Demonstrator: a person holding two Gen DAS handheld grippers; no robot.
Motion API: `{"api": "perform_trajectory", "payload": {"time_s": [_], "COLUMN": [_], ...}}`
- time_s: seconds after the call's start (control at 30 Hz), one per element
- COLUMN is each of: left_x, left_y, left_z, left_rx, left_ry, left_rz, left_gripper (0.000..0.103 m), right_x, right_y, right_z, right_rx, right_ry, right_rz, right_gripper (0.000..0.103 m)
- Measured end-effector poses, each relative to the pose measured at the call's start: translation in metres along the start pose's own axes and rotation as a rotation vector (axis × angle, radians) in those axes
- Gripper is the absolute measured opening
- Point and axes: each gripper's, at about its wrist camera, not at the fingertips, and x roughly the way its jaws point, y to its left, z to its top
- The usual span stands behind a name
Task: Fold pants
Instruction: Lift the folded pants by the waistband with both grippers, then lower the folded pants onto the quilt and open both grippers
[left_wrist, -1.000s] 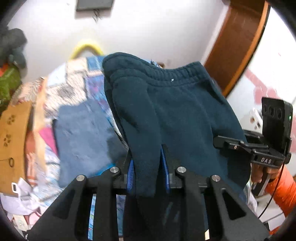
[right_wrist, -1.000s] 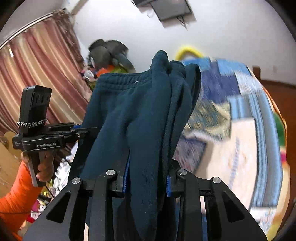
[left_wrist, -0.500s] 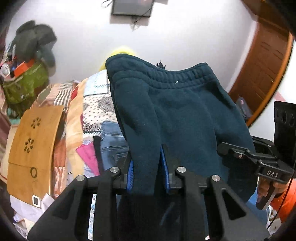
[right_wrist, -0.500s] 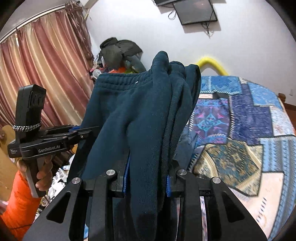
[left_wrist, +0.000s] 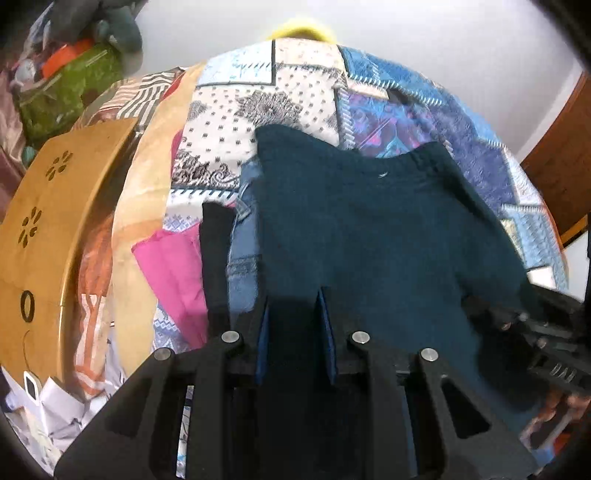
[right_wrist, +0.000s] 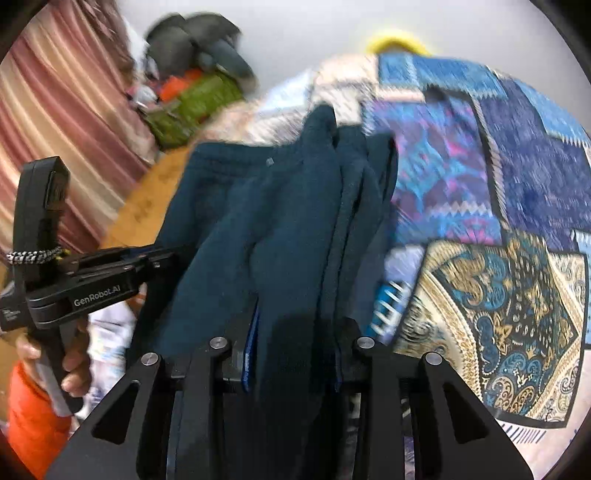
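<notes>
Dark teal pants (left_wrist: 369, 229) sit pinched between both grippers' fingers (right_wrist: 249, 354).

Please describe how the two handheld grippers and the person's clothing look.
Both are matte black with silver bolts and blue pads on the fingers. The left gripper reads "GenRobot.AI", with a black-and-white cord around its upright block. The right gripper is blurred. The sleeve is orange.

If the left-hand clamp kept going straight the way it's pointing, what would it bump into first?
Probably the patchwork bedspread. The left gripper is shut on the dark teal pants, which drape ahead of it, so the cloth would land first. Depth is hard to judge in this view.
</notes>
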Motion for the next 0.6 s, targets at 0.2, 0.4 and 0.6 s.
{"api": "perform_trajectory", "payload": {"time_s": [0.2, 0.4, 0.6], "left_x": [-0.036, -0.119, -0.228], "left_y": [-0.005, -0.021, -0.055], "left_z": [-0.012, -0.031, -0.061], "left_rx": [0.062, 0.036, 0.071], "left_ry": [-0.047, -0.161, -0.335], "left_rz": [0.033, 0.001, -0.013], "left_gripper": [0.024, 0.024, 0.024], "right_x": [-0.029, -0.094, -0.195], "right_y": [0.000, 0.023, 0.067], "right_z": [-0.010, -0.029, -0.055], "right_rx": [-0.017, -0.111, -0.186], "right_ry": [-0.022, -0.143, -0.355], "right_rz": [0.003, -0.064, -0.043], "right_gripper": [0.033, 0.033, 0.033]}}
